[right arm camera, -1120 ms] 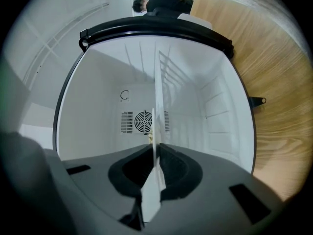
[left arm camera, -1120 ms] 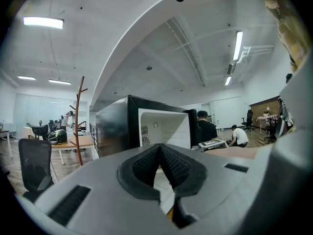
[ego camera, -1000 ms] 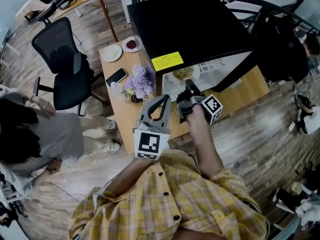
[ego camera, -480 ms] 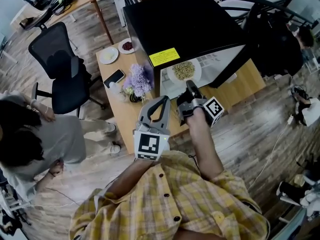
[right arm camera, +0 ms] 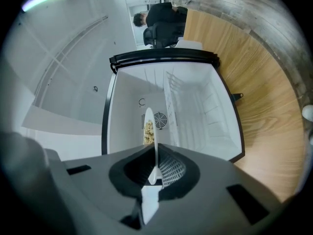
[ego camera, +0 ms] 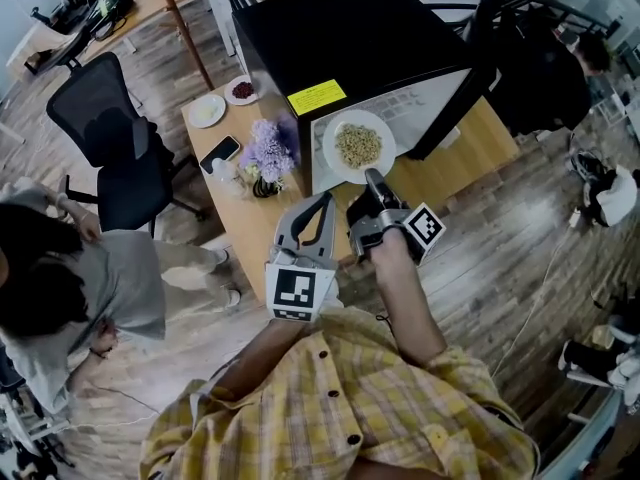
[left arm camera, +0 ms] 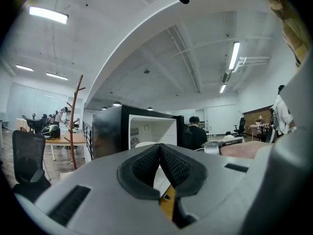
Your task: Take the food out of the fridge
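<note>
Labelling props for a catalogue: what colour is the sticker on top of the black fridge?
The sticker is yellow; the head view shows it best.

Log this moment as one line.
right gripper: shut on plate rim | left gripper: shut, empty | plate: holds food, in front of open fridge

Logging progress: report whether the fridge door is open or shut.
Open: the door stands swung aside, and the fridge shows its white inside.

Grey wood-plank floor (ego camera: 500, 258). Black office chair (ego camera: 105, 133) beside light wooden counter (ego camera: 240, 223). White ceiling (left arm camera: 146, 43), strip lights (left arm camera: 48, 14) lit. Wooden coat stand (left arm camera: 74, 126) present.
</note>
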Demonstrator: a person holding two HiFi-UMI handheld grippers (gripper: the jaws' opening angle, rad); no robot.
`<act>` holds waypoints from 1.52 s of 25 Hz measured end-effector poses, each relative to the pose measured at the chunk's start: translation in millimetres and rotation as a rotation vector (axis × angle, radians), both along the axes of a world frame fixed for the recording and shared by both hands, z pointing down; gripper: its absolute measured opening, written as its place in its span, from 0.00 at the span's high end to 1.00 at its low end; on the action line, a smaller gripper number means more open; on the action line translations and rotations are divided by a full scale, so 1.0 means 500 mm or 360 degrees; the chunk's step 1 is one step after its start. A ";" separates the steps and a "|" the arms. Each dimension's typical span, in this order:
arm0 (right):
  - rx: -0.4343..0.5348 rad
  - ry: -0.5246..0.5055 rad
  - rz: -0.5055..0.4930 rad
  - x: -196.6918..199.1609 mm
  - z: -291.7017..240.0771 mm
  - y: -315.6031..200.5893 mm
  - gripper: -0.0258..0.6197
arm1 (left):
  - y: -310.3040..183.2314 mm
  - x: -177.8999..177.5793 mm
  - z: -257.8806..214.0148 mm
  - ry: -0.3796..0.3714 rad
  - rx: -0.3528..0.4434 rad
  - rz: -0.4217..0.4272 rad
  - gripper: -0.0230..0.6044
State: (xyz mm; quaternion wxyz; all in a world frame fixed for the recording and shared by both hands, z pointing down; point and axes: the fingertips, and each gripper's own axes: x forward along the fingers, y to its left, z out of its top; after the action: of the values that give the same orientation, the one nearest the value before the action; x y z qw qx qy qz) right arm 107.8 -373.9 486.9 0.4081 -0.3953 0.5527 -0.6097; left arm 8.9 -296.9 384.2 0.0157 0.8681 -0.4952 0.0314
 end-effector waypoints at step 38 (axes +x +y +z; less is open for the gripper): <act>0.0096 0.0106 -0.0052 -0.032 -0.078 0.211 0.94 | 0.089 0.002 0.014 0.0079 0.0007 -0.0017 0.95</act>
State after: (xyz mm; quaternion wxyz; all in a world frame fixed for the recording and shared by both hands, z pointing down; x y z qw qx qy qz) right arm 91.8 -268.5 448.1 0.3913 -0.3938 0.5903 -0.5859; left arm 9.6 -252.2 390.9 0.0262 0.8660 -0.4993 0.0085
